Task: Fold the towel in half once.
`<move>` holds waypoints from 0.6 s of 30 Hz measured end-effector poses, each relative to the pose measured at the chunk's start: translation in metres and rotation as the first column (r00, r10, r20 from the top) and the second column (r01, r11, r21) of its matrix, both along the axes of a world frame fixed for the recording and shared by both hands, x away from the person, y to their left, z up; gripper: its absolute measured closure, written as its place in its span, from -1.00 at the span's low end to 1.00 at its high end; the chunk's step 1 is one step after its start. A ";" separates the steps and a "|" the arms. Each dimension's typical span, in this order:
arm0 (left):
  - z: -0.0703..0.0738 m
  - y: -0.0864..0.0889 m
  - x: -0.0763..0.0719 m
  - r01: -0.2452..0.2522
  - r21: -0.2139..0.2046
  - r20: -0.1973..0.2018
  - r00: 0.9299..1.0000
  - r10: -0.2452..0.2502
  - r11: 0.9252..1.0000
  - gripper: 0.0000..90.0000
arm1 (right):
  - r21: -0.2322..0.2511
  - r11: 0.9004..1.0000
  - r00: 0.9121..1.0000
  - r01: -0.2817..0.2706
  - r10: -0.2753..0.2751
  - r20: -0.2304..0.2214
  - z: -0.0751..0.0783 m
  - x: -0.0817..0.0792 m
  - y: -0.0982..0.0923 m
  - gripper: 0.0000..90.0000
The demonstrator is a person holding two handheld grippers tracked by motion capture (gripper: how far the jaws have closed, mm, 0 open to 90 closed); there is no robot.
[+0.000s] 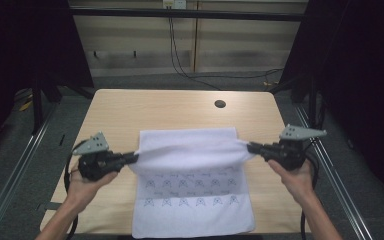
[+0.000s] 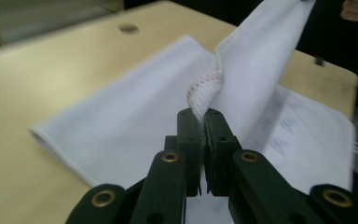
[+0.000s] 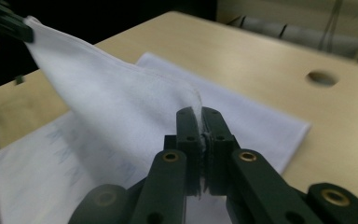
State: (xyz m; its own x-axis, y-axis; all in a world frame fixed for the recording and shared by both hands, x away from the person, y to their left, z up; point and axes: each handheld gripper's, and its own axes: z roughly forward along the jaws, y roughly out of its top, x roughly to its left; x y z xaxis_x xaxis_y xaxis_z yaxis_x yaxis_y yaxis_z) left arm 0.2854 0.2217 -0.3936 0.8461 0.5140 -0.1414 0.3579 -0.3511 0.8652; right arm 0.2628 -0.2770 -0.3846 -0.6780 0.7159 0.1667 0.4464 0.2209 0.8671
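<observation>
Overhead, towel (image 1: 192,200) edge taut between both clamped tongs (image 1: 136,158), bare table (image 1: 170,110) beyond.

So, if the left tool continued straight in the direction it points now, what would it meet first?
Probably the towel it grips, which stretches ahead of the left tool. Beyond it is likely the right tool holding the opposite edge, though depth is unclear.

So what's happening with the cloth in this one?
A person is folding a white towel on a wooden table, with a handheld gripper in each hand. The left gripper and the right gripper are each shut on a side edge of the towel and hold that part raised and stretched between them. The far end lies flat beyond the raised fold, and the patterned near part rests on the table.
</observation>
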 end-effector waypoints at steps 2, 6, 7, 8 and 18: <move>-0.023 0.002 -0.008 0.007 0.006 -0.047 0.999 -0.007 1.000 0.93 | -0.020 1.000 0.999 -0.020 0.019 -0.039 -0.022 -0.012 0.001 0.94; -0.059 0.003 -0.027 0.067 0.034 -0.154 0.986 -0.061 0.997 0.92 | -0.038 0.998 0.992 -0.057 0.053 -0.113 -0.053 -0.030 -0.001 0.92; -0.064 0.003 -0.030 0.077 0.045 -0.164 0.984 -0.069 0.996 0.91 | -0.049 0.997 0.992 -0.053 0.047 -0.120 -0.058 -0.034 -0.003 0.91; -0.064 0.003 -0.030 0.077 0.045 -0.164 0.984 -0.069 0.996 0.90 | -0.049 0.997 0.992 -0.053 0.047 -0.120 -0.058 -0.034 -0.003 0.91; -0.085 0.003 -0.057 0.193 0.124 -0.209 0.964 -0.165 0.973 0.86 | -0.090 0.974 0.954 -0.206 0.180 -0.241 -0.091 -0.067 0.004 0.75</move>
